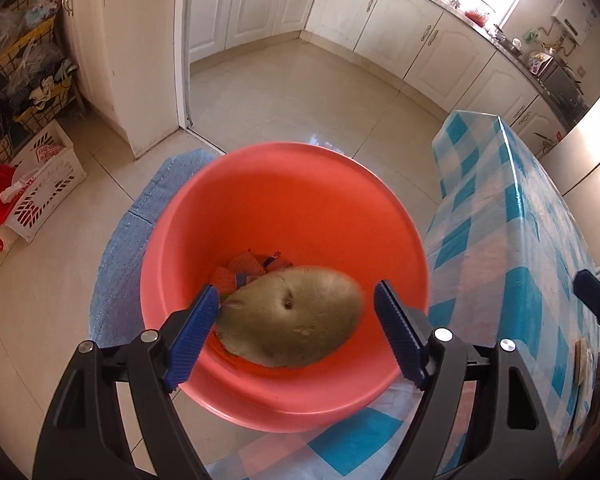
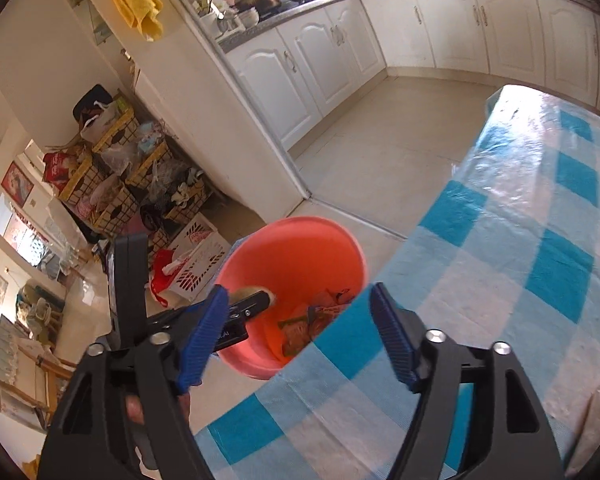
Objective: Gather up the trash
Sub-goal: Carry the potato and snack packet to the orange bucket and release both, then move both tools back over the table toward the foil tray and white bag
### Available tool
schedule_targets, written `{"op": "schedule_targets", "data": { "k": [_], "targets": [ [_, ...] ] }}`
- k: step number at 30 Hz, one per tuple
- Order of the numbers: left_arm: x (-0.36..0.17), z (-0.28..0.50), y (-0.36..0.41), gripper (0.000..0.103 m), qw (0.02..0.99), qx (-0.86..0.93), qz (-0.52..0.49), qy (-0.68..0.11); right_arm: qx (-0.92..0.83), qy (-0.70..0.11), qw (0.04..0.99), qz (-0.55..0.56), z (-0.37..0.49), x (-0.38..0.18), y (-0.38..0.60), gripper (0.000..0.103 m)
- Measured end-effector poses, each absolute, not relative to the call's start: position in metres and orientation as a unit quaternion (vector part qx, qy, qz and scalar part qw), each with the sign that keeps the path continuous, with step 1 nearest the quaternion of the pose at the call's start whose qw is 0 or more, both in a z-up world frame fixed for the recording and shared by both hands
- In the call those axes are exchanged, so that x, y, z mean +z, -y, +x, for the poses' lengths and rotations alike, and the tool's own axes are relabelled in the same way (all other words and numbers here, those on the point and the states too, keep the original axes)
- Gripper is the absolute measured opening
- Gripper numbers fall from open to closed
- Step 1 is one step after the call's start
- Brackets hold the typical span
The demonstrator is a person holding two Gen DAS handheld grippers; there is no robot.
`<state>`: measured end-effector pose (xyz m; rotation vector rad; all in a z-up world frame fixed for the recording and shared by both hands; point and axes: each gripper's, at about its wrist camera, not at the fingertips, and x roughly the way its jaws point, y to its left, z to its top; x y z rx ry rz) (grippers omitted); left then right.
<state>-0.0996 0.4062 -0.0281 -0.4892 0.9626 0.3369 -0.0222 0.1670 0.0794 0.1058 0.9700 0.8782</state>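
A red plastic basin (image 1: 292, 200) stands on the floor beside the table; it also shows in the right wrist view (image 2: 296, 256). Inside it lie several snack wrappers (image 1: 252, 268) and a tan, potato-like lump (image 1: 292, 316). My left gripper (image 1: 296, 332) is open right above the basin, its blue fingers on either side of the lump, which looks blurred and free of them. My right gripper (image 2: 300, 340) is open and empty over the table edge, near the basin. The wrappers (image 2: 312, 320) and the left gripper's tip (image 2: 244, 308) show there too.
A table with a blue-and-white checked cloth (image 1: 520, 240) stands right of the basin. A blue mat (image 1: 132, 240) lies under the basin. A white crate (image 1: 44, 184) and wire shelves with clutter (image 1: 20, 80) stand at left. White kitchen cabinets (image 1: 380, 12) line the far walls.
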Motion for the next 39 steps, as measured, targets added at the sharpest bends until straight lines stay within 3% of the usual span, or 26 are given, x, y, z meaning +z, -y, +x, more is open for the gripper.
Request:
{"op": "schedule_targets", "data": {
  "k": [4,12,24,39],
  "targets": [
    [-0.015,-0.106,-0.405,0.086,0.859,0.161,-0.226,-0.431,0.38,-0.436,0.815,0.046,-0.031,0.087,-0.14,0.085],
    [0.025,-0.127,-0.383,0.089,0.9,0.149,-0.214,-0.35,0.334,-0.414,0.845,0.054,-0.056,0.093,-0.083,0.085],
    [0.074,-0.148,-0.298,0.09,0.947,0.043,-0.173,-0.267,0.248,-0.382,0.886,0.083,-0.11,0.082,0.004,0.089],
    [0.075,-0.153,-0.203,0.091,0.937,-0.052,-0.114,-0.325,0.173,-0.362,0.907,0.13,-0.152,0.077,0.076,0.09]
  ]
}}
